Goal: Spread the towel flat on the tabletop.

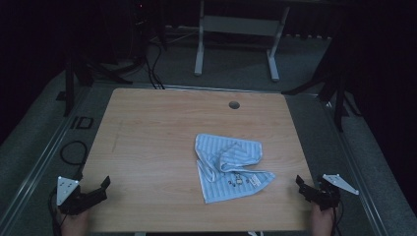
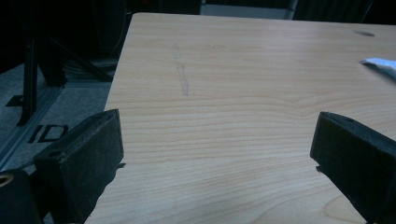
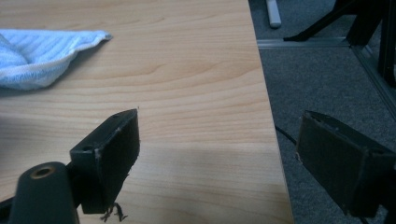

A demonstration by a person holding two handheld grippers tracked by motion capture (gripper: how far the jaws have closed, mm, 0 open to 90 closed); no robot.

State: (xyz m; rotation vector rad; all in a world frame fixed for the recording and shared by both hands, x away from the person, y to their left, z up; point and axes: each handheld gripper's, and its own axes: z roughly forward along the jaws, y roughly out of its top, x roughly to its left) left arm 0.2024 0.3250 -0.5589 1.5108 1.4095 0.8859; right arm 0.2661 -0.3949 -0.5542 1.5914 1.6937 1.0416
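One towel, two grippers

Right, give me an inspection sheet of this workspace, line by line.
Surface: wooden table, round hole near far edge, faint streak.
Job's things: light blue striped cloth, crumpled, right of centre.
Clutter: nothing seen.
Grippers: left gripper at near left corner, right gripper at near right edge; both open, both hold nothing.
Cables: black loop on floor at left.
Surroundings: grey carpet, white desk frame, dark stands.
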